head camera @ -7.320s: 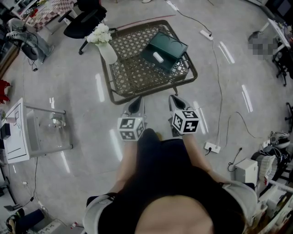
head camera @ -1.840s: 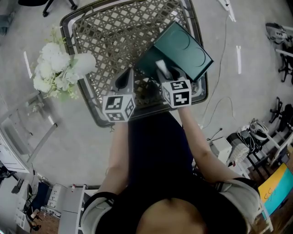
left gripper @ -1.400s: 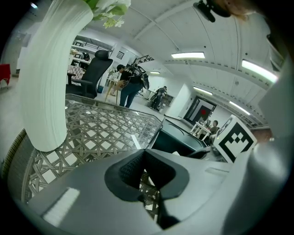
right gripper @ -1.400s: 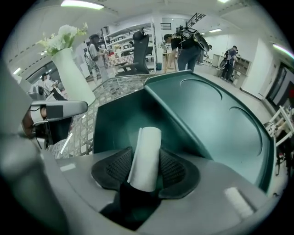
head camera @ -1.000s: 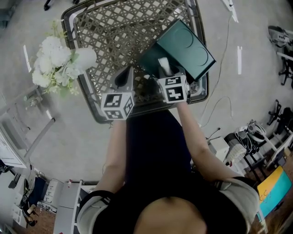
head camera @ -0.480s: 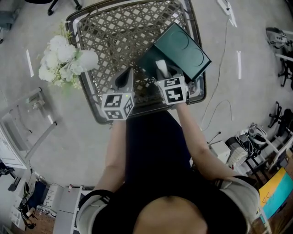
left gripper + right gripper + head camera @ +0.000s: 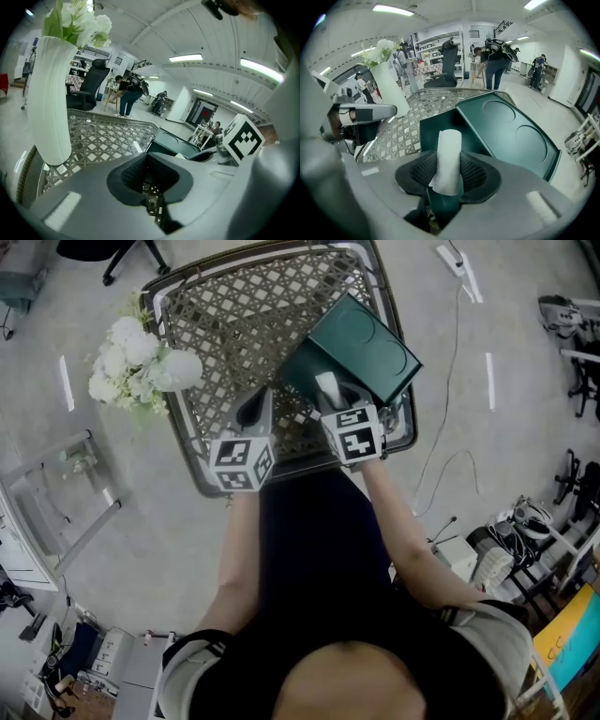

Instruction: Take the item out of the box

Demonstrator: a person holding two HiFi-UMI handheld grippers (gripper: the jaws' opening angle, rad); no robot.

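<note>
While we stand at the six o'clock edge of the lattice table [image 7: 281,296], the white vase [image 7: 178,369] of flowers [image 7: 127,352] sits at ten o'clock, right by the table's left rim. The left gripper [image 7: 255,409] hovers just inside the near rim at about eleven o'clock. Its jaws are parted with nothing between them, and we see only lattice through the gap. Bare lattice runs from it toward twelve o'clock, between the vase and the box.

At one o'clock the right gripper [image 7: 336,397] has its jaws clamped on the white roll [image 7: 328,387]. The roll stands upright between the pads, over the near side of the open green box [image 7: 298,371]. We cannot tell whether the roll's lower end is above the box wall. The lid [image 7: 375,338] lies back toward two o'clock, its far corner close to the table's right rim. Beyond that rim, at three o'clock, a cable [image 7: 450,371] crosses the floor.
</note>
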